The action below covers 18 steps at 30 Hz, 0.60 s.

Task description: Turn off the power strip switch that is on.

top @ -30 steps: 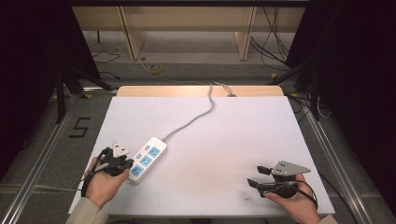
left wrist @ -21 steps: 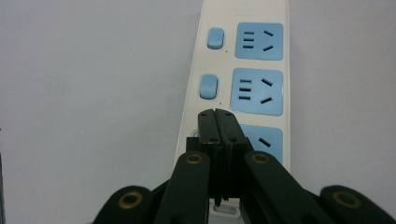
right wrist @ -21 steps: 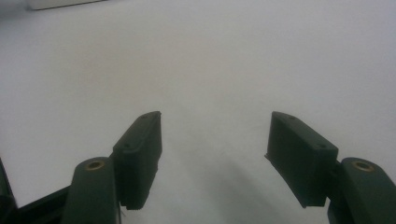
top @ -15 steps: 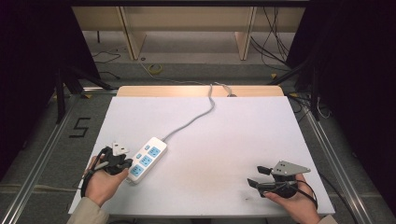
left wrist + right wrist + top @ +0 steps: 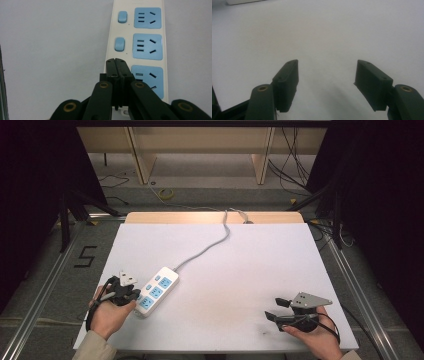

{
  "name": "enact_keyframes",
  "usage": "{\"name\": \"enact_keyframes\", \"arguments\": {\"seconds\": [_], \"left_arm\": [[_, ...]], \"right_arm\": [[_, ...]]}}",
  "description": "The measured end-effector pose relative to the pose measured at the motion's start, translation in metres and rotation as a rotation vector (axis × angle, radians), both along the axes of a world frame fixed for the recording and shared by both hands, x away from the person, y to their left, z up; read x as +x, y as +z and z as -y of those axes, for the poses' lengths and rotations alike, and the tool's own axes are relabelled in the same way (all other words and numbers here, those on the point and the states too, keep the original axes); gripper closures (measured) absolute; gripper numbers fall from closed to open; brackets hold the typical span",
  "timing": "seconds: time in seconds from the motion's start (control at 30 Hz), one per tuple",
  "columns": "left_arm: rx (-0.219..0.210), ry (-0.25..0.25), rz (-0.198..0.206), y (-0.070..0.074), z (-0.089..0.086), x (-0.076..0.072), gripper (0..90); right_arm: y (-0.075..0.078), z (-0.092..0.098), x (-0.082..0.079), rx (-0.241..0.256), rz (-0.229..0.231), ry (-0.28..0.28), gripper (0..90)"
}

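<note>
Left gripper view: left gripper (image 5: 116, 61) closed, empty, tips over power strip (image 5: 147, 45) switches. High view: right gripper (image 5: 274, 309) agape, empty, near table (image 5: 250, 260) front-right corner.

In the left gripper view, the closed fingers (image 5: 111, 68) cover the near end of the power strip (image 5: 147, 47), hiding whatever switch sits beside the nearest socket, so contact with the strip cannot be judged. The strip's far end and its right edge run out of that picture. In the high view the strip's grey cord (image 5: 209, 247) passes beyond the far edge of the counter (image 5: 240, 285), its plug out of sight. In the right gripper view, a blurred white sliver at the top left corner, far from the strip's sockets, is too cropped to identify.
</note>
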<state>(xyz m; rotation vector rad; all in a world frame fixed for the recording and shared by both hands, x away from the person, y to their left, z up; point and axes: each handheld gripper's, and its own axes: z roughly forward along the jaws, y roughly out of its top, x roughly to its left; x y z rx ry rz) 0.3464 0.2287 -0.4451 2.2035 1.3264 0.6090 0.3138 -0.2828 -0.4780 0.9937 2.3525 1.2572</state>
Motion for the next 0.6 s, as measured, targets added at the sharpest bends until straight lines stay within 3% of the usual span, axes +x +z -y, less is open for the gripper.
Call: {"name": "enact_keyframes", "arguments": {"seconds": [0.6], "left_arm": [[-0.008,0.000,-0.015,-0.0023,-0.0027,0.0081,89.5]], "right_arm": [[0.0001,-0.0002,0.0002,0.002,0.003,-0.001,36.2]]}}
